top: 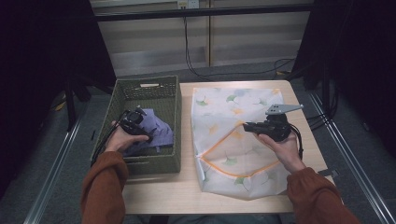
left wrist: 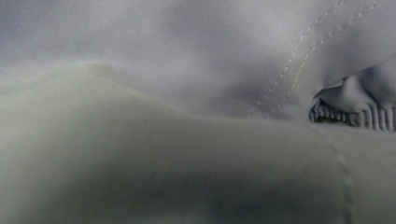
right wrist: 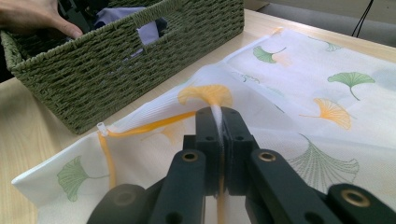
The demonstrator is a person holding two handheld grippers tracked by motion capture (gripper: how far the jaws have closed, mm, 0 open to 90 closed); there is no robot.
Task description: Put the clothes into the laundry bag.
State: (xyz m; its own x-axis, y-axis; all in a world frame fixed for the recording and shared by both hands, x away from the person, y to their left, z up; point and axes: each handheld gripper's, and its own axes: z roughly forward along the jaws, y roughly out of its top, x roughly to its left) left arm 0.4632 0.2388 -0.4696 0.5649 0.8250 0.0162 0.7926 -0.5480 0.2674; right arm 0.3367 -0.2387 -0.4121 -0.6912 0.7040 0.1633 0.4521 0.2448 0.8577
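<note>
Right gripper view: my right claw (right wrist: 219, 140) pinches a fold of the white ginkgo-print bag (right wrist: 299, 93) on the bench (right wrist: 28, 121). I can't tell my left claw's (top: 140, 122) opening; it's in the basket (top: 163, 88) on lilac cloth (top: 156, 130). No writing readable.

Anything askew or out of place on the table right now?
Nothing damaged or spilled. The laundry bag overhangs the table's near edge, and its top layer is lifted where the right gripper pinches it. The purple garment sits crumpled in the basket.

No readable text, label or number appears on anything, though the high view is perhaps too dim.
</note>
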